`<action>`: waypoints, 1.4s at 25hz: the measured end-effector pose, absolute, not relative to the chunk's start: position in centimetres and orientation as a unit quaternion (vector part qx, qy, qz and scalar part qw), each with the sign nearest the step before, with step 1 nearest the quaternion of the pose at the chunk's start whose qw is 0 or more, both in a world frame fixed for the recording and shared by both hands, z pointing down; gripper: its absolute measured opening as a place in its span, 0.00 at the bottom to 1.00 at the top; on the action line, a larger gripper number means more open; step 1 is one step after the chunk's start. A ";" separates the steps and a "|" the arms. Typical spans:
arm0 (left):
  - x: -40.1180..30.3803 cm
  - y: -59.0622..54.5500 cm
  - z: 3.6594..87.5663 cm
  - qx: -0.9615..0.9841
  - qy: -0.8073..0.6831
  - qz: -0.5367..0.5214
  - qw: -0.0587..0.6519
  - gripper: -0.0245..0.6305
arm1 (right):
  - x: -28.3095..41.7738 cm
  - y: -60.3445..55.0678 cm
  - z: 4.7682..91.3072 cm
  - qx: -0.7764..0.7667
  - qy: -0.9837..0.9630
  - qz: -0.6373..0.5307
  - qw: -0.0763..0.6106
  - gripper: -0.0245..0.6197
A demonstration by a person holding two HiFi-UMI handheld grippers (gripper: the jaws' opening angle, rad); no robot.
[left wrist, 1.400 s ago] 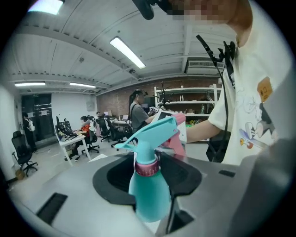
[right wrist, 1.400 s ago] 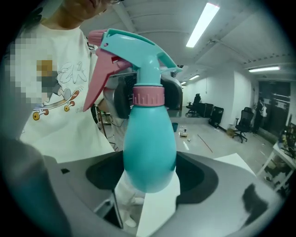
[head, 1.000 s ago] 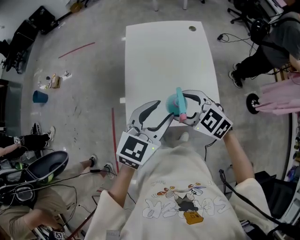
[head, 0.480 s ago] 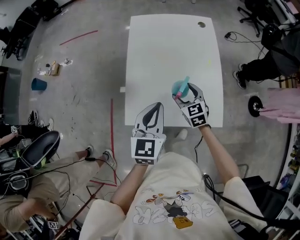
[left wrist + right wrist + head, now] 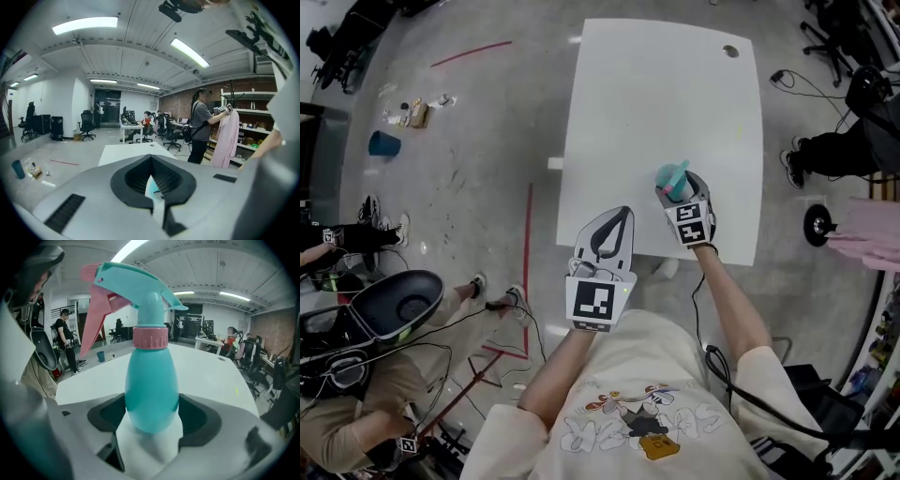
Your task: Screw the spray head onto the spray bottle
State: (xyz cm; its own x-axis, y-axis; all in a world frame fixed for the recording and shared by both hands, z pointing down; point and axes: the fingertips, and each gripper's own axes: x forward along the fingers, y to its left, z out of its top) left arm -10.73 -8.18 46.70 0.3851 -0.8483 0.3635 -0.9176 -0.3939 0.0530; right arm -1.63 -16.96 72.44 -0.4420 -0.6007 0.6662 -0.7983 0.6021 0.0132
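Note:
The teal spray bottle (image 5: 151, 380) has a pink collar, and its teal spray head (image 5: 133, 280) with a pink trigger sits on top. My right gripper (image 5: 152, 420) is shut on the bottle's lower body and holds it upright. In the head view the spray bottle (image 5: 670, 174) and the right gripper (image 5: 681, 190) are over the near right part of the white table (image 5: 656, 94). To their left my left gripper (image 5: 624, 211) hangs over the table's near edge. Seen from its own camera, the left gripper (image 5: 151, 158) is shut and holds nothing.
A round cable hole (image 5: 730, 51) is at the table's far right corner. On the floor to the left are a blue cup (image 5: 382, 143), small litter and a red tape line (image 5: 528, 253). A seated person (image 5: 356, 412) is at lower left. Another person holding a pink garment (image 5: 862, 234) stands at right.
Both grippers have come down and toward the table's near edge. The left jaws, open a second ago, are now shut. The bottle has come down with the right gripper.

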 end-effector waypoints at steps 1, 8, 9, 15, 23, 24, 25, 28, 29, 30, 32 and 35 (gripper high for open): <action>-10.8 -8.1 46.6 0.824 -0.536 0.140 0.124 0.04 | -1.6 -16.7 72.4 0.419 -0.835 0.154 0.322 0.59; -9.2 -8.3 46.3 0.833 -0.522 0.138 0.122 0.04 | -1.4 -16.6 72.3 0.412 -0.833 0.172 0.325 0.60; -9.0 -8.5 46.3 0.835 -0.518 0.137 0.123 0.04 | -1.3 -16.8 72.3 0.411 -0.832 0.180 0.325 0.60; -9.1 -9.0 45.8 0.840 -0.511 0.131 0.129 0.04 | -0.8 -16.3 69.0 0.412 -0.839 0.191 0.299 0.60; -8.9 -8.4 42.7 0.850 -0.496 0.106 0.142 0.04 | 2.5 -10.6 53.4 0.469 -0.846 0.175 0.186 0.05; -8.6 -8.5 42.3 0.852 -0.494 0.102 0.140 0.04 | 2.5 -10.1 51.7 0.472 -0.847 0.174 0.175 0.05; -8.2 -8.5 42.0 0.854 -0.492 0.099 0.137 0.04 | 2.5 -9.7 50.3 0.477 -0.847 0.165 0.169 0.05; -6.5 -8.3 41.8 0.863 -0.479 0.099 0.130 0.04 | 2.5 -8.9 47.0 0.493 -0.845 0.139 0.153 0.05; -6.0 -8.1 41.8 0.865 -0.475 0.101 0.128 0.04 | 2.5 -8.8 46.4 0.495 -0.846 0.136 0.149 0.05; -5.6 -7.9 41.9 0.866 -0.473 0.104 0.126 0.04 | 2.4 -8.6 45.8 0.495 -0.846 0.133 0.145 0.05; -4.9 -7.6 42.0 0.866 -0.471 0.105 0.127 0.04 | 2.6 -8.5 45.2 0.494 -0.848 0.126 0.144 0.05; -3.9 -7.5 42.1 0.867 -0.470 0.108 0.128 0.04 | 3.3 -8.4 45.0 0.491 -0.850 0.123 0.146 0.05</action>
State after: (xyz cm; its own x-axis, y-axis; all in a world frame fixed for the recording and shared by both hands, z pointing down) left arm -3.91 -7.46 42.13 0.5356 -0.7861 0.3085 -0.8418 -0.5261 0.1208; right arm 3.31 -8.36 44.98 -0.4749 -0.7986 0.3697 -0.8707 0.4875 -0.0656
